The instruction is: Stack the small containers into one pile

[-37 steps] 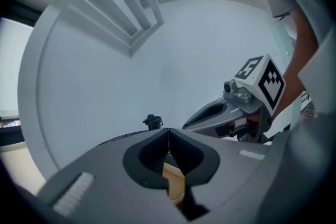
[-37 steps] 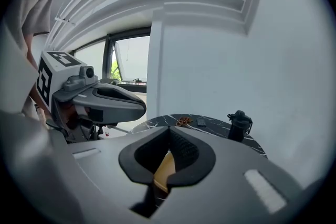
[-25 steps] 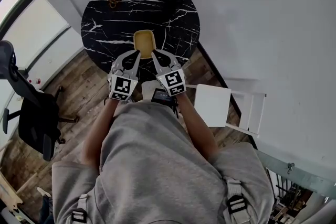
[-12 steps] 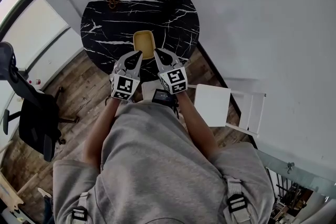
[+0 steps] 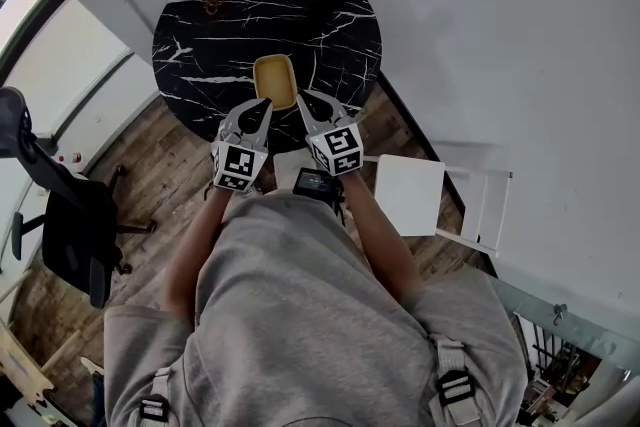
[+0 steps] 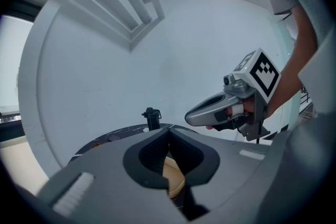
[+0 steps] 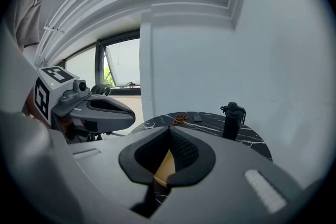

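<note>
Item: yellow container (image 5: 275,81) on worktop (image 5: 335,20) | lies just ahead, between left gripper (image 5: 262,104) and right gripper (image 5: 304,97), equally near | long axis pointing away from both | fingers closed, empty

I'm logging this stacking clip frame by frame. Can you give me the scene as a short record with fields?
surface: round black marble table
container: yellow, open side up, near the table's near edge
left gripper: shut, empty, by the container's near left corner
right gripper: shut, empty, by its near right corner
contact with container: cannot tell
also on table: black bottle
</note>
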